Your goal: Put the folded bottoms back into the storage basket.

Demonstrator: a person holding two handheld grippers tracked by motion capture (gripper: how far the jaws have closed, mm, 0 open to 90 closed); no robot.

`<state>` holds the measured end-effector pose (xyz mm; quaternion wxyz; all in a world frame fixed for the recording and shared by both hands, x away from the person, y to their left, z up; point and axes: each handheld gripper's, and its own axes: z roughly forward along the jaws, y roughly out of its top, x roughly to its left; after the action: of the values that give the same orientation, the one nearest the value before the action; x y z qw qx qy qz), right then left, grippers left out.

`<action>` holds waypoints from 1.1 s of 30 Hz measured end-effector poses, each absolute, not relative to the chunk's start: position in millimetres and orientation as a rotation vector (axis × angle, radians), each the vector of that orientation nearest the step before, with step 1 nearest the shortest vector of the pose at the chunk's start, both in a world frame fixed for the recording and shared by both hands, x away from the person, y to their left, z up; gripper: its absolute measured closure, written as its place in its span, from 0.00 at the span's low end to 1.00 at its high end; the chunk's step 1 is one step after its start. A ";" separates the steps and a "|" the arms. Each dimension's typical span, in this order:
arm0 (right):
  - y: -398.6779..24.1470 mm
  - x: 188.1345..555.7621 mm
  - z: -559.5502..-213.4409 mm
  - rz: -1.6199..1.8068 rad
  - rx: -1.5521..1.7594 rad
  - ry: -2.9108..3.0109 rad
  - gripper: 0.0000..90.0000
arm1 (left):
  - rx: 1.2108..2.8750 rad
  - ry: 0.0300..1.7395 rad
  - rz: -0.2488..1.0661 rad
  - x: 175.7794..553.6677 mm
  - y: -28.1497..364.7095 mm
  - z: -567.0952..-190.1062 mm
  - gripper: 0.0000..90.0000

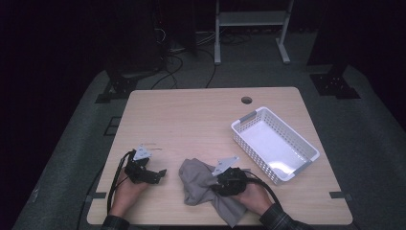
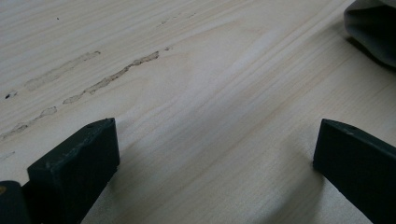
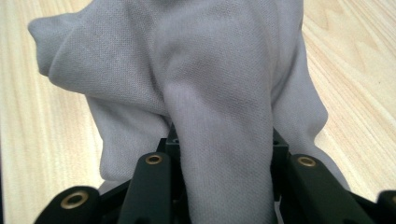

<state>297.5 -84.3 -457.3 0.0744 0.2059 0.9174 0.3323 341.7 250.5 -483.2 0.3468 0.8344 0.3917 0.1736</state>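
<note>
Grey cloth (image 1: 203, 184) is in the right tool (image 1: 221, 181), near the front edge of the worktop (image 1: 191, 115).
Right tool jaws are clamped on a fold of the cloth (image 3: 219, 116). Left tool (image 1: 155, 176) rests on bare wood, jaws wide apart, nothing between. White basket (image 1: 306, 149) stands to the right, apart from the cloth.

1. The left gripper (image 1: 143, 170) is black, with a grey three-cornered plate on top and a black cable looping off its side.
2. The right gripper (image 1: 230, 181) is black too, with the same grey plate and a thick black cable.
3. Its linkage arms carry brass-ringed pivot holes.
4. The jaws are blocky, matt black.
5. Dark plaid sleeves cover both wrists.
</note>
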 end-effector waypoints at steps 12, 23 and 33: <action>-95.9 297.3 -434.0 1.039 0.651 2.744 0.73 | 2.163 1.015 0.449 341.8 250.5 -483.3 0.00; -106.6 299.2 -406.3 1.099 0.680 2.703 0.73 | 2.166 1.013 0.449 341.7 250.7 -483.2 0.00; -119.8 304.0 -374.4 1.160 0.714 2.634 0.73 | 2.162 1.015 0.449 341.7 250.5 -483.3 0.00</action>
<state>304.0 -119.8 -374.4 0.0881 0.2399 0.8848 0.3896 341.7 250.5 -483.3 0.3482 0.8339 0.3915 0.1733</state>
